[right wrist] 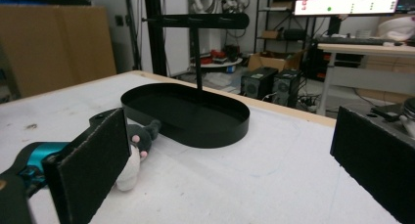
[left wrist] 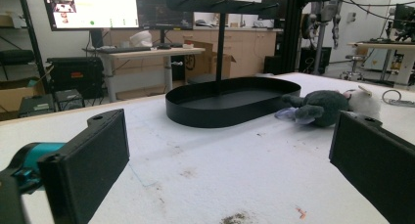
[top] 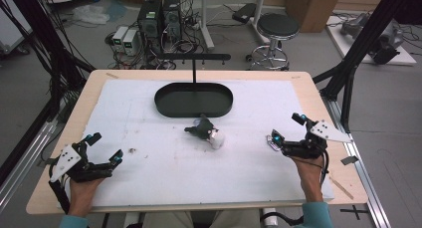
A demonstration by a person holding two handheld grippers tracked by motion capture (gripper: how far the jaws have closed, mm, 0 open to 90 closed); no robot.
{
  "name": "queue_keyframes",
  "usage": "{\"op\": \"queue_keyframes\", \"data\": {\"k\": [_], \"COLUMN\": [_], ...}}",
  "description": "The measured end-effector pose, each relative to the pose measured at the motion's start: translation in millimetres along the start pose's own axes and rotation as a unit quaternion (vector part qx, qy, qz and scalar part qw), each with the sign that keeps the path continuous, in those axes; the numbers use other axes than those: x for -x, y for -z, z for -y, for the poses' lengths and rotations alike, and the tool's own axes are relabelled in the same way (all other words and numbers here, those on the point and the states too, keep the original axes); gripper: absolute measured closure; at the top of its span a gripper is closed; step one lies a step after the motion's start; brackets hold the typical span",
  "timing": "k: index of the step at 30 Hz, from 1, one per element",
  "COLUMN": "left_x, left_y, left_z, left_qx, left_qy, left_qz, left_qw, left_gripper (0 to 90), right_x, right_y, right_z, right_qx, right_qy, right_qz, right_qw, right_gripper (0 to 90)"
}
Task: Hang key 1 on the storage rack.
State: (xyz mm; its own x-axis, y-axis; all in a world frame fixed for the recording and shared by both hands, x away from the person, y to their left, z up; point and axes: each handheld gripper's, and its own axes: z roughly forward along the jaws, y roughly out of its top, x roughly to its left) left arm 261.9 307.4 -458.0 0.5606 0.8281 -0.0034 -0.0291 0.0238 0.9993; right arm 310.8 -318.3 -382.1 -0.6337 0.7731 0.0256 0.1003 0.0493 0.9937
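Two hand-held grippers are seen resting near the front edge of the tabletop (top: 303,83), the left gripper (top: 103,149) toward the front-left corner and the right gripper (top: 287,129) toward the right edge, each with jaws spread wide and nothing held between them. The soft toy (top: 206,132) – a grey-and-white plush lying on its side – is found near the middle of the white mat (top: 149,118), well apart from both grippers and just in front of the black oval tray (top: 164,104), which sits toward the back edge with a hanging stand (top: 194,58) rising from it.

In the right gripper view the toy is partly hidden behind the gripper's own near jaw (only a white part and small pink paws are shown), so its far side cannot be judged from there. Trouble is most likely at the grasp – a limp plush can be pinched by a loose ear or limb and be left dangling, or be nudged across the mat by one jaw before the other closes. A low carry could also catch the toy on the tray's raised rim.
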Motion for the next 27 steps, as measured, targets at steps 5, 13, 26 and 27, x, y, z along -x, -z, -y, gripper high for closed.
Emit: {"op": "queue_keyframes", "data": {"k": [5, 13, 26, 27], "left_x": [-0.1, 0.1, 0.0, 0.1], "left_y": [-0.1, -0.1, -0.1, -0.2], "left_z": [0.0, 0.0, 0.0, 0.0], "left_qx": [0.000, 0.001, 0.000, 0.000], "left_qy": [0.000, 0.002, 0.000, 0.000], "left_qz": [0.001, -0.001, -0.002, -0.002], "left_qw": [1.0000, 1.0000, 1.0000, 1.0000], "left_gripper": [1.7, 1.7, 1.7, 1.7], "right_x": [-1.7, -4.6, -29.0, -29.0], "right_y": [-17.1, -44.4, -95.6, -95.6], "right_z": [-25.5, -51.3, -74.2, -74.2], "right_qx": [-0.036, -0.102, -0.201, -0.201], "right_qy": [0.033, 0.063, 0.131, 0.131], "right_qz": [-0.028, -0.073, -0.131, -0.131], "right_qw": [0.9984, 0.9901, 0.9620, 0.9620], "right_gripper": [0.8, 0.8, 0.8, 0.8]}}
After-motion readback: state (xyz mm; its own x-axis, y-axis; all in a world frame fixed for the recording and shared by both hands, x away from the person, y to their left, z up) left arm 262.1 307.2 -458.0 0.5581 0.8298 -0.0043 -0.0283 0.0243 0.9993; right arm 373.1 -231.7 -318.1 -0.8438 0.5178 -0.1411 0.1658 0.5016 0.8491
